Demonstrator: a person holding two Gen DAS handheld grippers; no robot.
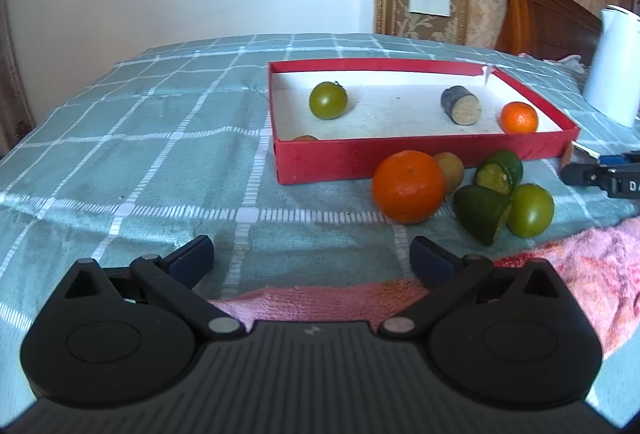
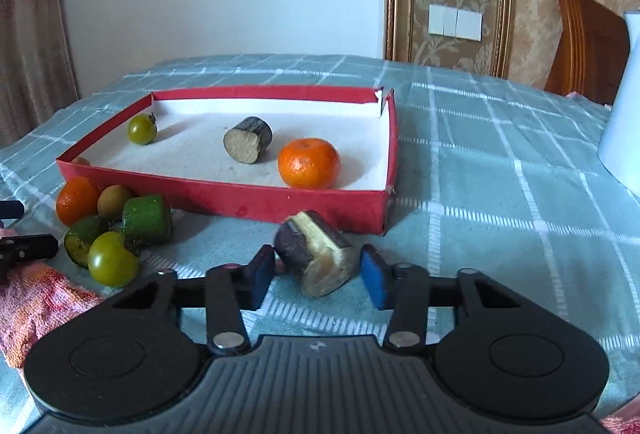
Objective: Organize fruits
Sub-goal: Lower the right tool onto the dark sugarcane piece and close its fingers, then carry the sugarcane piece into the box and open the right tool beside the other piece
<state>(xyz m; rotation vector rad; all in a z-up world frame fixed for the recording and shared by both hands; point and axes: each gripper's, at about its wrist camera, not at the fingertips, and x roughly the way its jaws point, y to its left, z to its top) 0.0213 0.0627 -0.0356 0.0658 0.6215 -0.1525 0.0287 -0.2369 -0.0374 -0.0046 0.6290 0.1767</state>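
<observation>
A red box [image 1: 420, 158] [image 2: 248, 200] holds a green tomato [image 1: 328, 100] [image 2: 142, 129], a dark sugarcane piece [image 1: 461, 104] [image 2: 248, 139] and a small orange [image 1: 519, 117] [image 2: 309, 163]. In front of it lie a big orange [image 1: 408, 186] [image 2: 76, 200], a brown fruit [image 1: 450, 170] [image 2: 113, 200], two cucumber pieces [image 1: 482, 214] [image 2: 148, 220] and a green tomato [image 1: 531, 210] [image 2: 113, 262]. My left gripper [image 1: 311, 258] is open and empty above the cloth. My right gripper [image 2: 318, 276] is open around a second sugarcane piece [image 2: 316, 254] lying on the cloth.
A checked teal tablecloth [image 1: 140, 154] covers the table. A pink towel [image 1: 580, 266] [image 2: 36, 298] lies at the near edge. A white kettle [image 1: 612, 66] [image 2: 624, 122] stands at the right. A wooden chair [image 2: 588, 42] stands behind the table.
</observation>
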